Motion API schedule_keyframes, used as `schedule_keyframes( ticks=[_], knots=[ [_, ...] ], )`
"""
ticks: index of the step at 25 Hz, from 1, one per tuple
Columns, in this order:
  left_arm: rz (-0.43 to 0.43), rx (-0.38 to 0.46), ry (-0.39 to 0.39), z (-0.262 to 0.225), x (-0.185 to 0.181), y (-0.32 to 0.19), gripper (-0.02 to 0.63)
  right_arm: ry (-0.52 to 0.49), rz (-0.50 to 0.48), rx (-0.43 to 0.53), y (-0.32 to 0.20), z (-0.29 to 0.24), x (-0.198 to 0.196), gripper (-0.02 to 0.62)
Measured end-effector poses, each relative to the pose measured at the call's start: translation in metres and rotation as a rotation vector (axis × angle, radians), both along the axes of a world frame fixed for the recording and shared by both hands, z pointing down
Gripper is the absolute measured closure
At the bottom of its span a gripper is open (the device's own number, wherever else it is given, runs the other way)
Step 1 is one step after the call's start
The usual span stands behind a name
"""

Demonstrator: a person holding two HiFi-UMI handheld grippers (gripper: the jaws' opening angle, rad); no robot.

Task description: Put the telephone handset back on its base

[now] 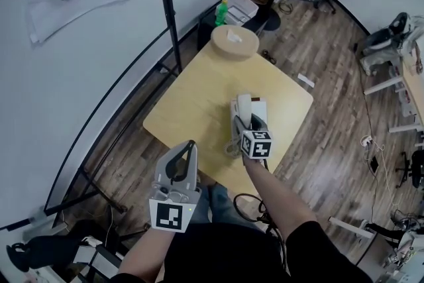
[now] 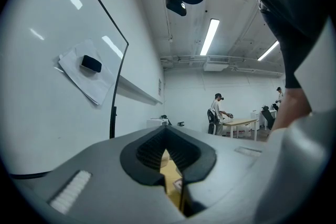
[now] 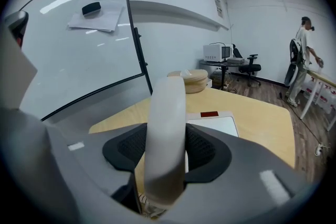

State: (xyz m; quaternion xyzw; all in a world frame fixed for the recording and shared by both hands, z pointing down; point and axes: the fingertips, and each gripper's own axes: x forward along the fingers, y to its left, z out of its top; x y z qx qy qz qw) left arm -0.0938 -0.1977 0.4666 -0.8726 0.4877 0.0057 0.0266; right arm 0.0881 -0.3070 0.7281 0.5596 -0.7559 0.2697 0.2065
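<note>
The white handset [image 3: 167, 134] stands upright between the jaws of my right gripper [image 3: 168, 150], which is shut on it. In the head view this gripper [image 1: 246, 124] holds the handset [image 1: 244, 107] over the near right part of the wooden table [image 1: 192, 103]. The white telephone base [image 3: 215, 124] with a small red label lies on the table just beyond and right of the handset; in the head view the base [image 1: 259, 107] is partly hidden. A coiled cord [image 1: 232, 146] hangs below the handset. My left gripper [image 1: 191, 146] is shut and empty, off the table's near edge.
A round wooden block [image 1: 234, 42] sits at the table's far corner. A black pole [image 1: 169, 3] and a whiteboard [image 1: 73, 43] stand to the left. A person's legs show below the table edge. Office chairs and desks stand further off on the wood floor.
</note>
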Motion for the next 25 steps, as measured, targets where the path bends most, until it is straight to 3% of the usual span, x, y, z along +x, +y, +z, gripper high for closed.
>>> schedule_keyframes(
  ticks=[25],
  knots=[
    [0.006, 0.001, 0.021, -0.003, 0.016, -0.004, 0.606, 0.066, 0.070, -0.274, 0.031, 0.048, 0.004, 0.371]
  ],
)
